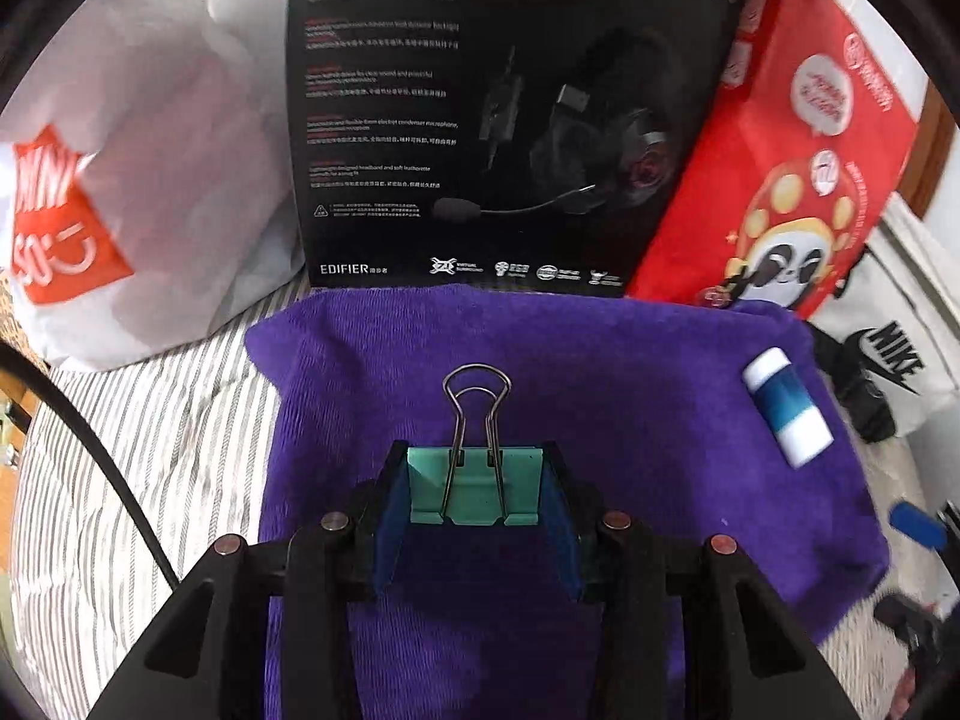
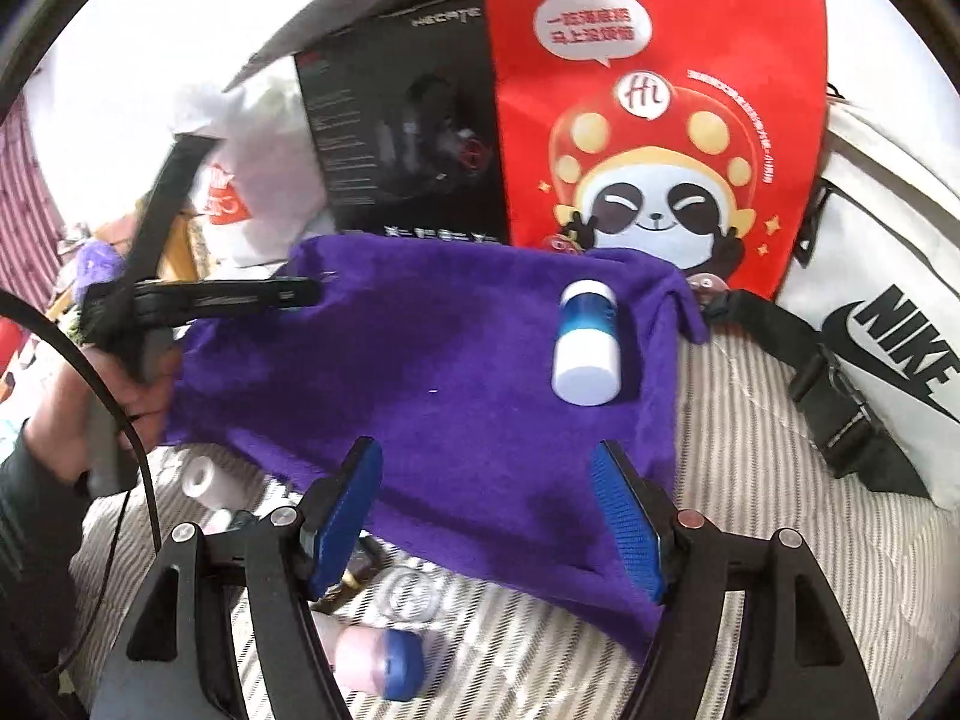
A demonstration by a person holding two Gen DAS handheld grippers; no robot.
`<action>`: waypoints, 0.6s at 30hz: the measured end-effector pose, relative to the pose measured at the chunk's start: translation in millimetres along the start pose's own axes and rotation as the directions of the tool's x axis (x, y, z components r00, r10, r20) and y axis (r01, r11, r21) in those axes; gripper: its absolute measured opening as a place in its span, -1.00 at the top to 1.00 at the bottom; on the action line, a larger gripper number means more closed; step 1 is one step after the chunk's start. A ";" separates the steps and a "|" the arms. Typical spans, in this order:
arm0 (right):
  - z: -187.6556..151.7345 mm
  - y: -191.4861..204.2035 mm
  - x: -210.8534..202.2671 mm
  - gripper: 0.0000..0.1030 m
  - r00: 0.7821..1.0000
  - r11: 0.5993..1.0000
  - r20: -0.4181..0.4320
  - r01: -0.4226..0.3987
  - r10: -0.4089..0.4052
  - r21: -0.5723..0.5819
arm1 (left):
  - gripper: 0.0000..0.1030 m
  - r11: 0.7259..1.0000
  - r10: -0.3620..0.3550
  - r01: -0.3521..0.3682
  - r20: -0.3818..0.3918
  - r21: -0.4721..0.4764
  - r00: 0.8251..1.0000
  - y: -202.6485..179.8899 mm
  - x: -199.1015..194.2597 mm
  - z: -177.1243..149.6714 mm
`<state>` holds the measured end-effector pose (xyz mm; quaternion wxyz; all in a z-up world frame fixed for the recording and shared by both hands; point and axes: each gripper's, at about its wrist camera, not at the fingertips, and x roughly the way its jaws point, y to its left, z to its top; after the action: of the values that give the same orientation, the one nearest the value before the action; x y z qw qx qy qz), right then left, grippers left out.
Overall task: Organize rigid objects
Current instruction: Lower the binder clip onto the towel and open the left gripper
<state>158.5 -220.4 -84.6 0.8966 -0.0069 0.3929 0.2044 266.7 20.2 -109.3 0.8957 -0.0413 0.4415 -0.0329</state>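
A green binder clip sits clamped between the blue pads of the left gripper, low centre of the left wrist view, above a purple cloth spread on striped bedding. The right gripper stands apart and empty, lower centre of its own view. A white-and-blue bottle lies on its side on the cloth, right of centre. The clip looks light and stiff, its painted steel body likely slick, its wire handles free to swing; the flat sides of the body, where the pads press now, seem the surest hold. The bottle, probably light plastic, would likely roll; across its middle appears best.
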 end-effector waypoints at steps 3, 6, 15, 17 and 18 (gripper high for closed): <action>-4.1 4.2 -1.4 -0.39 1.000 1.000 0.005 -0.015 0.015 -0.006 | 0.24 0.999 0.035 -0.034 -0.032 0.012 0.999 -1.7 12.3 3.8; -8.5 4.8 -2.1 -0.39 1.000 1.000 0.007 -0.013 0.013 -0.016 | 0.24 0.998 0.060 -0.059 -0.068 0.019 0.996 -2.7 20.9 3.3; -10.8 -12.5 -8.4 -0.39 0.999 0.996 0.035 -0.042 0.040 0.073 | 0.21 0.990 0.116 -0.109 -0.080 0.089 0.990 -17.4 27.1 3.9; -11.0 -14.9 -10.2 -0.39 0.998 0.995 0.042 -0.043 0.040 0.085 | 0.19 0.991 0.110 -0.103 -0.083 0.087 0.990 -19.3 27.8 5.0; -11.0 -15.5 -10.7 -0.39 0.998 0.995 0.043 -0.044 0.040 0.087 | 0.18 0.991 0.107 -0.099 -0.085 0.086 0.991 -20.5 27.2 4.5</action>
<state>150.1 -240.4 -86.9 0.8994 0.0450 0.3832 0.2057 286.4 -2.6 -125.9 0.8764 0.0195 0.4811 -0.0063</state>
